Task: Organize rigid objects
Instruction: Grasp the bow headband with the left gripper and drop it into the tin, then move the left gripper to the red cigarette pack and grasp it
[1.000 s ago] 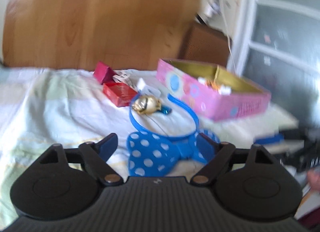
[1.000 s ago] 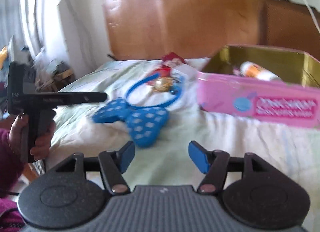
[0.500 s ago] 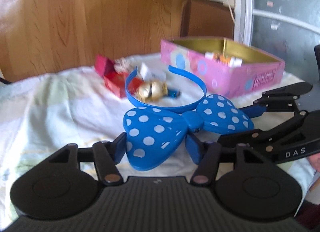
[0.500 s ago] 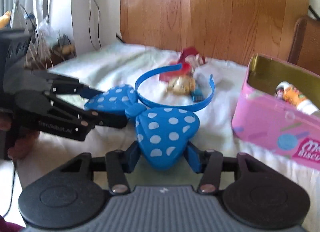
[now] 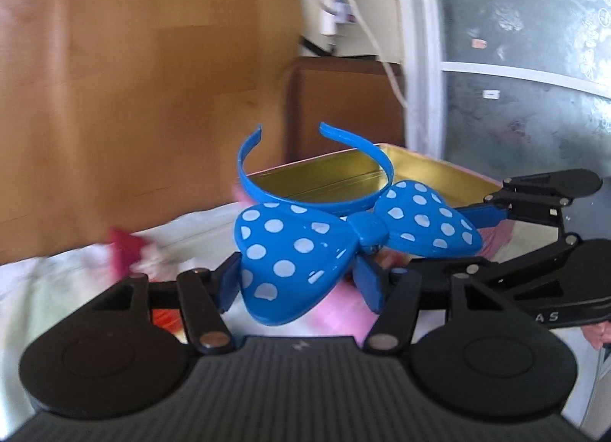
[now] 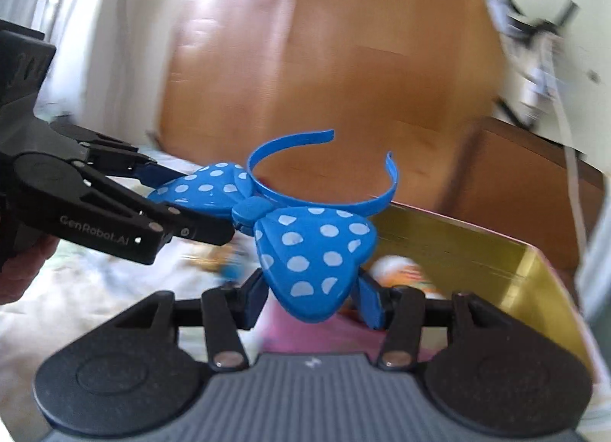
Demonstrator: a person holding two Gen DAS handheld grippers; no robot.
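Note:
A blue headband (image 5: 366,159) with a big white-dotted bow (image 5: 290,251) hangs in the air, its band ends pointing up and away. My left gripper (image 5: 299,281) is shut on one lobe of the bow. My right gripper (image 6: 311,295) is shut on the other lobe (image 6: 317,247). In the right wrist view, the left gripper (image 6: 198,205) comes in from the left. The pink tin (image 5: 439,175) with a gold inside stands open just behind and below the headband. In the right wrist view the pink tin (image 6: 458,247) holds an orange and white item (image 6: 401,270).
A pale bedcover (image 5: 46,289) lies below, with red boxes (image 5: 124,251) blurred at the left. A wooden headboard (image 5: 133,98) rises behind, then a brown cabinet (image 5: 343,106) and a frosted glass door (image 5: 515,60). A person's hand (image 6: 23,274) holds the left gripper.
Both grippers closed on the bow's lobes, one on each. The headband has come up off the bedcover and now hangs in front of the open tin.

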